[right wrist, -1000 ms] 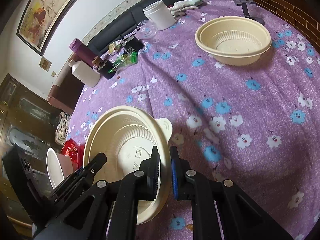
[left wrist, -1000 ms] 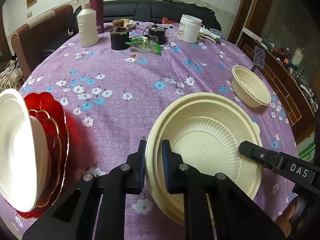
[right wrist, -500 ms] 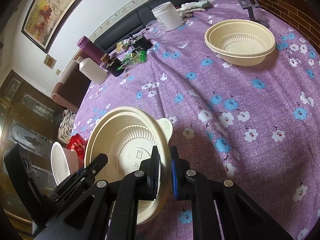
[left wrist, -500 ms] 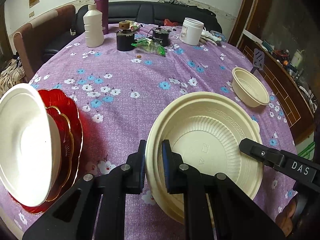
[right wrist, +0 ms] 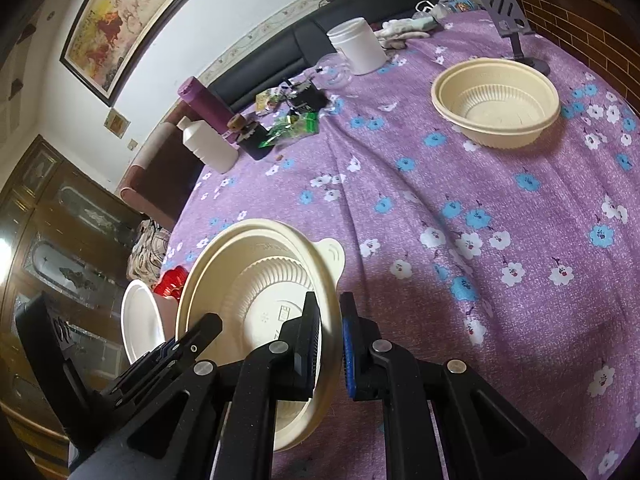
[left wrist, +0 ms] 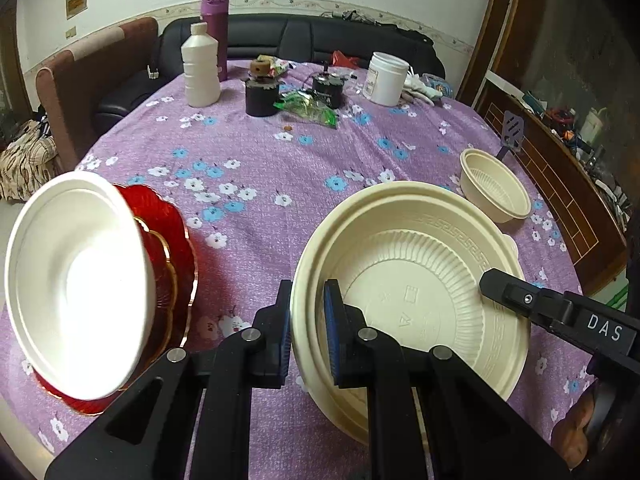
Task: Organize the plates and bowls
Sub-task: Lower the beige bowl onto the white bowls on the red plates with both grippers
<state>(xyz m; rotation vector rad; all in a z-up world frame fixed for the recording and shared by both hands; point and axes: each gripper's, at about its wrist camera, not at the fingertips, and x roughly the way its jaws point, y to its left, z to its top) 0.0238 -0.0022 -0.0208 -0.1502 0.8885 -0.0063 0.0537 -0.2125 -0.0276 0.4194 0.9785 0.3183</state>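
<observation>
Downward-tilted, both grippers [left wrist: 307, 332] [right wrist: 329, 344] on bowl [left wrist: 420, 280] rim

A living and dining room in a home.
I see a round table with a purple flowered cloth [left wrist: 256, 168], a black sofa [left wrist: 304, 40] at the top of the frame, a framed painting [right wrist: 120, 20] at upper left, and a dark glass-door cabinet [right wrist: 60, 232] at left.
</observation>
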